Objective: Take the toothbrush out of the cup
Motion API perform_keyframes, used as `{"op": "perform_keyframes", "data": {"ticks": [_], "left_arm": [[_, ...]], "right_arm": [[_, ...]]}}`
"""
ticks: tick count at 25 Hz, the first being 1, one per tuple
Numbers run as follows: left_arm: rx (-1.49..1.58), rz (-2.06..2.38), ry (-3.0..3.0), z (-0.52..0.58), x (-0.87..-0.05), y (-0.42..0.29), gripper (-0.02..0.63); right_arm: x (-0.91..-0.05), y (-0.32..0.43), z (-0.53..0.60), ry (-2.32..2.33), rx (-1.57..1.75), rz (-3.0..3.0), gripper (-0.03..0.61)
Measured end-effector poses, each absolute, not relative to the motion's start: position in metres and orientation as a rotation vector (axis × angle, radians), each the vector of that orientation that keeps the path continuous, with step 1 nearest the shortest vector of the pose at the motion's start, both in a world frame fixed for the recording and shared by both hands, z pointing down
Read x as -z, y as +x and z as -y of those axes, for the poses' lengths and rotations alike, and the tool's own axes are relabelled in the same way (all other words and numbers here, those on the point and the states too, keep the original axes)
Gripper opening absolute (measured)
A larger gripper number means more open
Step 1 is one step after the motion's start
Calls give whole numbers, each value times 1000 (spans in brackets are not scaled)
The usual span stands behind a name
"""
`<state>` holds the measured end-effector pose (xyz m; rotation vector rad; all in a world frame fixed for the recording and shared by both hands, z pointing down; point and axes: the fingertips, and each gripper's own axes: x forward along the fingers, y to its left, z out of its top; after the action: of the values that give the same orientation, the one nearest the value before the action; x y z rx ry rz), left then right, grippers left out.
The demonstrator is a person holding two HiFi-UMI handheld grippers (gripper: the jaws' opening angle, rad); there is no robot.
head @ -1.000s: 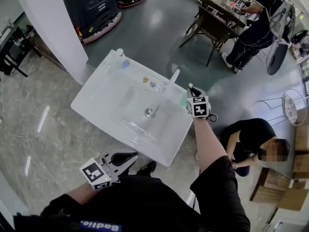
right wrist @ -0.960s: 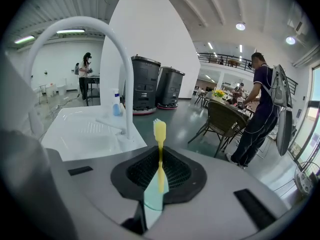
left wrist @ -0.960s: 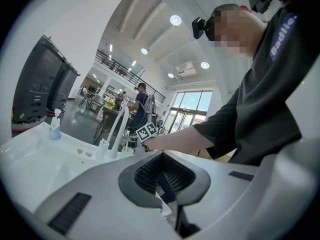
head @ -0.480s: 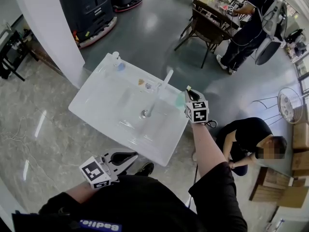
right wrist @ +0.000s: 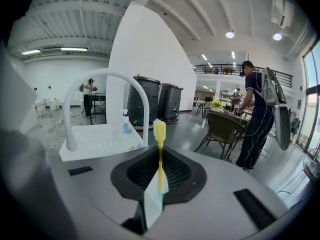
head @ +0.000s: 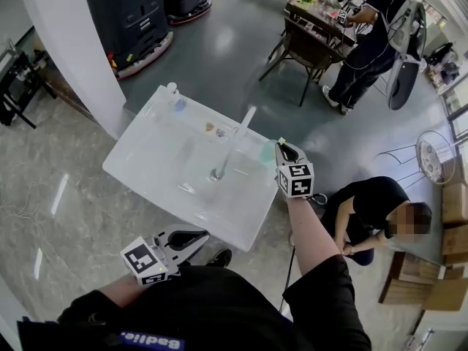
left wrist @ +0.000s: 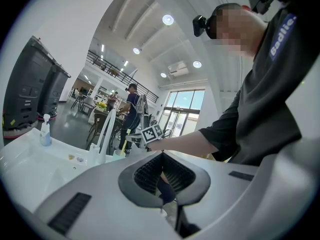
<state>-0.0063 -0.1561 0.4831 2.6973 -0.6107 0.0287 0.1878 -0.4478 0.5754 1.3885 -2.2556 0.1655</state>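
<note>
The toothbrush (right wrist: pixel 160 159) was grasped by its yellow handle between the jaws of the right gripper (head: pixel 282 148), which were clenched on it. In the right gripper view it stood upright at the centre of the frame, with the bristle head uppermost. In the head view this gripper was seen just right of centre, at the right-hand edge of the white sink (head: pixel 146 159).

The cup (left wrist: pixel 119 154), pale green, was seen left of centre in the left gripper view. It stood on the sink beside the base of the curved white faucet (head: pixel 235 139). There the yellow handle rose from the cup's mouth toward the right gripper. Whether its lower end had cleared the rim could not be told.

The left gripper (head: pixel 203 237) was held at the lower left of the head view, off the near edge of the sink and well apart from the cup. Its jaws were closed tip to tip with nothing grasped.

A small bottle (head: pixel 173 92) stood at the sink's far corner, in the upper left part of the frame. Two dark machines (head: pixel 139 6) were seen along the top left. A person (head: pixel 369 46) in dark clothes stood at the upper right, and another person (head: pixel 369 199) was crouched at the right.
</note>
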Motion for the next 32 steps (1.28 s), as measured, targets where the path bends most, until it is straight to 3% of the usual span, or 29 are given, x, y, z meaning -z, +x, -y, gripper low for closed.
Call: {"op": "perform_keyframes", "data": {"ticks": [32], "left_arm": [[-26,467,2765,127,-469,15,9]], "right_arm": [[-549,177,310,1425,-241,2394,31]]}}
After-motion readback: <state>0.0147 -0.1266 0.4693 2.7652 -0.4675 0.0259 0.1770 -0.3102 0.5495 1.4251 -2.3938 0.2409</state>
